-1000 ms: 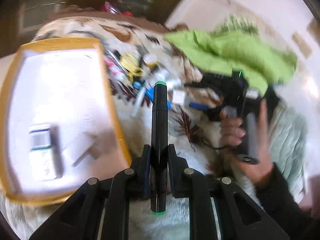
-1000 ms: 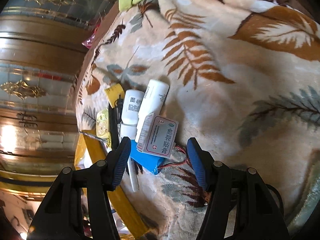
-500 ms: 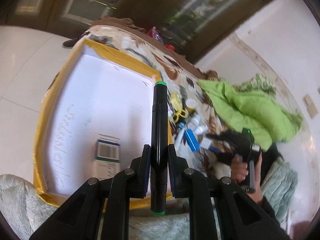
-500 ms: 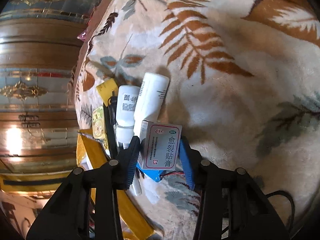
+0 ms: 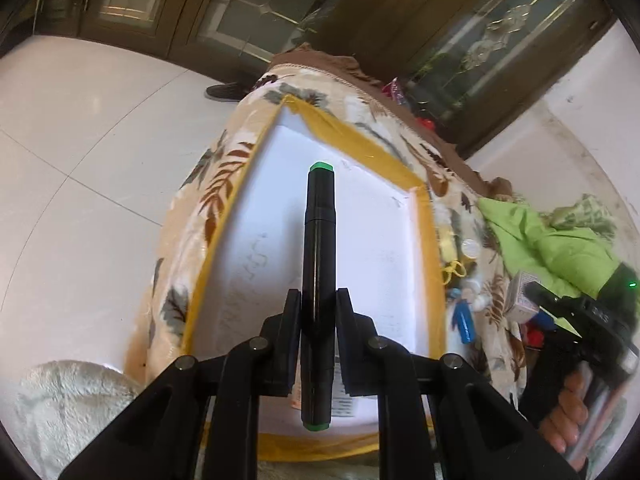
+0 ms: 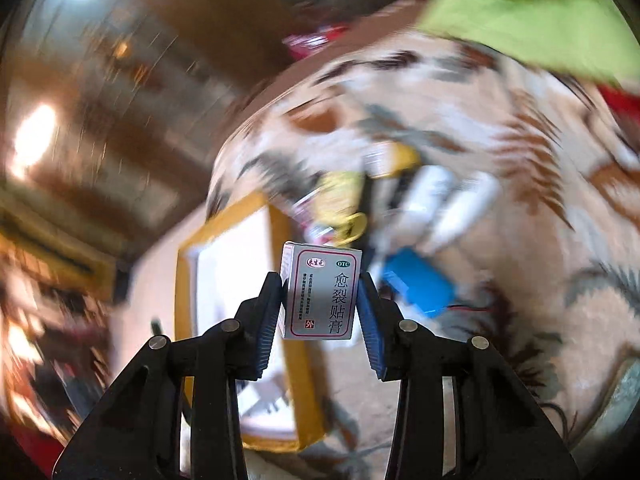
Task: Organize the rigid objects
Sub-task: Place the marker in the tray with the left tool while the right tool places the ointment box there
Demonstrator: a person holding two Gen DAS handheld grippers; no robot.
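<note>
Left tool (image 5: pixel 318 312): matt black plastic, bright metal pivot pins. Marker (image 5: pixel 319 264): smooth black plastic, slight sheen, green end caps. Tray (image 5: pixel 425 264): matt white foam-like inside, glossy yellow tape on rim. Blanket (image 5: pixel 188 240): fuzzy fleece, leaf print. Floor (image 5: pixel 80 152): glossy white tile. Right tool (image 6: pixel 320 304): ribbed blue pads (image 6: pixel 368 320). Carton (image 6: pixel 322 292): smooth printed cardboard, slight gloss. Green cloth (image 6: pixel 532 12): soft, matt.

Black marker (image 5: pixel 319 280), white box (image 6: pixel 322 292), both gripped
</note>
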